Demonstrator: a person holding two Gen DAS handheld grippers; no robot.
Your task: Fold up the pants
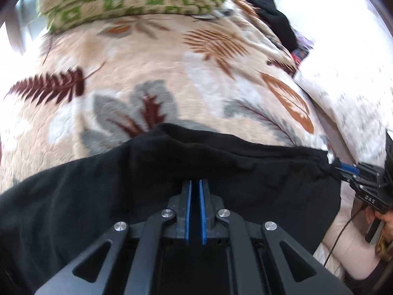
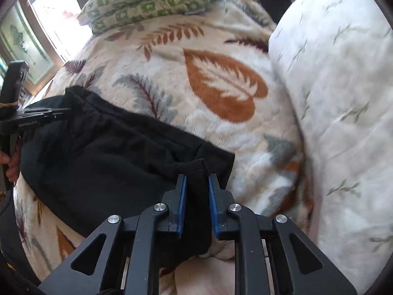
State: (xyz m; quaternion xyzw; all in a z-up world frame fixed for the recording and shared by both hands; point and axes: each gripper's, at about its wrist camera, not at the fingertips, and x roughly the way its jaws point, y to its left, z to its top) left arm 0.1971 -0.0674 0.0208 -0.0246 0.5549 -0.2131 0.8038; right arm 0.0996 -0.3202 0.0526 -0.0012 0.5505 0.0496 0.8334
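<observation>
1. Right tool (image 2: 197,184): clamped on a ribbed black band, seemingly the waistband or cuff, at the near right corner of the black pants (image 2: 103,157).
2. Left tool (image 1: 195,186): blue pads nearly touching, pinching the dark cloth at the near edge of the pants; its tips are buried in fabric, so the depth of the grip cannot be confirmed.
3. Pants: spread across the near part of the leaf-print blanket (image 2: 221,81) on the bed, partly bunched between the two tools, with a raised fold along the far edge.
4. Beyond the pants: a white pillow (image 2: 339,93) to the right, a green-patterned folded quilt (image 2: 147,0) at the far end, another dark garment (image 1: 275,17) beside it.
5. Risks, as judged:
   - A shallow pinch may slip when the cloth is lifted.
   - Uneven pull between tools may skew the fold.
   - The plush blanket may drag on the trailing legs and cause wrinkles.
</observation>
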